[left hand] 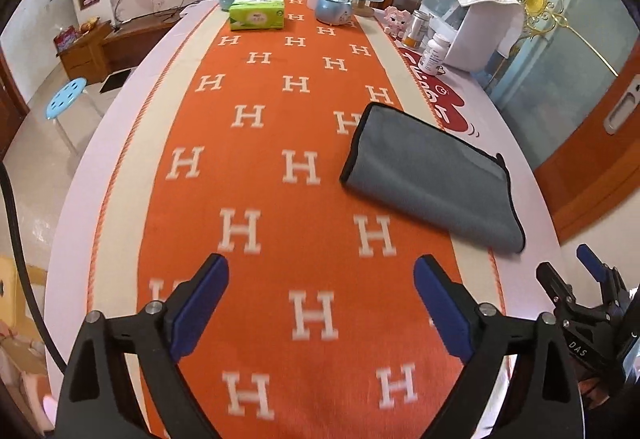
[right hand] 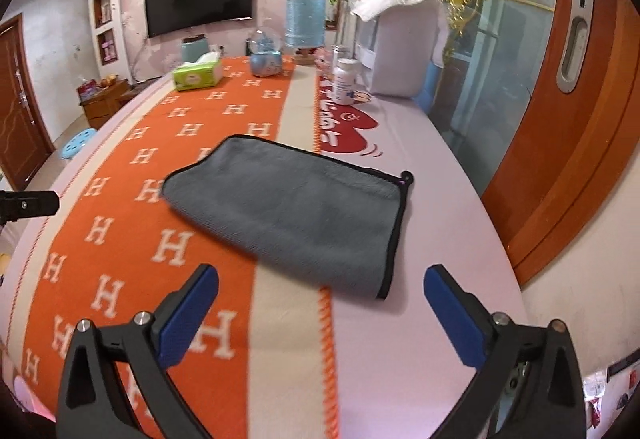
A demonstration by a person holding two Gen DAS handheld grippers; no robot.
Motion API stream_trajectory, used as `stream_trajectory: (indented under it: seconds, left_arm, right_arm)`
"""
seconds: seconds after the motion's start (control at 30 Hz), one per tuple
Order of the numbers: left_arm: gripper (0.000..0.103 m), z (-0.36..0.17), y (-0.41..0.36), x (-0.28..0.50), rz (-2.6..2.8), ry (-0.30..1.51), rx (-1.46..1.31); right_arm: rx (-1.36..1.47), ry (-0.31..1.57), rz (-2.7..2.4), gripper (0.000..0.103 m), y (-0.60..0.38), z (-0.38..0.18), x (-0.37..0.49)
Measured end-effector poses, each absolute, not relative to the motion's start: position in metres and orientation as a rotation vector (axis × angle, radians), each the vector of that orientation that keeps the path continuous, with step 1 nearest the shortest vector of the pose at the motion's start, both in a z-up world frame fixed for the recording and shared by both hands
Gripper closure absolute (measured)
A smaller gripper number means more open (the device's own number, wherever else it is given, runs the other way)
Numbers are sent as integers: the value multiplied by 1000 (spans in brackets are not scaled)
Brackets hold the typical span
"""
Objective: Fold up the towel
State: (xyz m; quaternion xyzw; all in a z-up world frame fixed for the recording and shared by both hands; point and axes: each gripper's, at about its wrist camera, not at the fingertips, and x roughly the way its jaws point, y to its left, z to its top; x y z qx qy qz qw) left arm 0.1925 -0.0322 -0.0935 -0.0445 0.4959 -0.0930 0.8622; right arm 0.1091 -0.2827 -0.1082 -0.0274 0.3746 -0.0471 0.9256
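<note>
Left wrist view: left gripper (left hand: pixel 321 271) jaws spread, empty. Right gripper (right hand: pixel 321 281) jaws spread, empty. Towel (right hand: pixel 296 211) lies folded on runner (left hand: pixel 280 199), clear of both.

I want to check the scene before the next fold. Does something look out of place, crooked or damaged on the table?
Nothing looks damaged or spilled. The grey towel lies folded but askew, diagonal to the stripes of the orange runner, half on it and half on the pale tablecloth. Both the left gripper and right gripper are open and empty.

towel (right hand: pixel 296 215) lies on the table runner (right hand: pixel 120 223), tissue box (right hand: pixel 198 75) and snow globe (right hand: pixel 265 57) behind it.
</note>
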Motion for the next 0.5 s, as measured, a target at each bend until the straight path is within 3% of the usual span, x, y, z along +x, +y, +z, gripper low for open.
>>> stream_trajectory:
  seconds: [0.5]
  left_arm:
    - [3, -93, 2, 102, -189, 1113, -163]
  right_arm:
    - [29, 871, -11, 0, -232, -99, 43]
